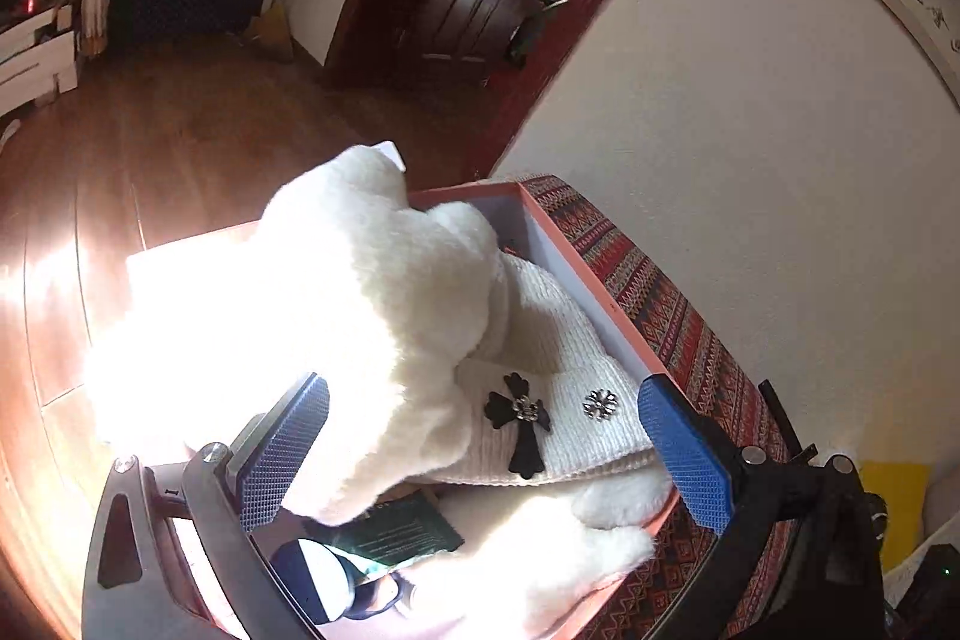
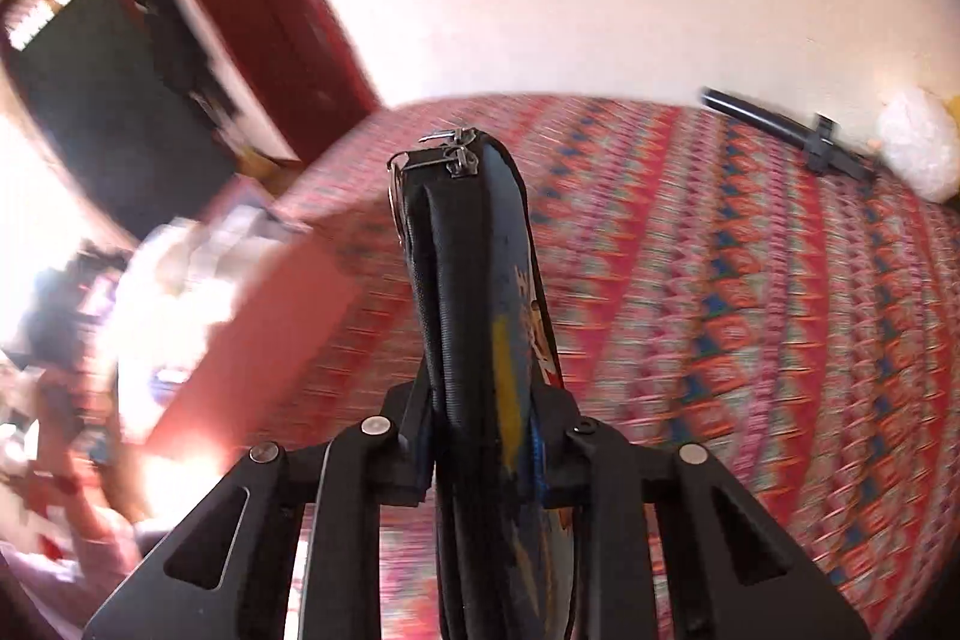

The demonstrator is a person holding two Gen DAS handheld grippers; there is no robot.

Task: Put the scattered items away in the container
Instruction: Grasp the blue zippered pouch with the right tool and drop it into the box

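An orange box with a white inside stands on a patterned red cloth. In it lie a fluffy white scarf, a white knit hat with a black cross charm, a dark green booklet and a navy and white item. My left gripper is open, its blue pads either side of the scarf and hat, holding nothing. My right gripper is shut on a black zipped pouch with blue and yellow print, held upright above the cloth. The box shows blurred to the left.
The patterned cloth covers a bed or sofa along a white wall. A black rod and a white plastic bag lie at its far right. Wooden floor and a dark red door frame lie beyond the box.
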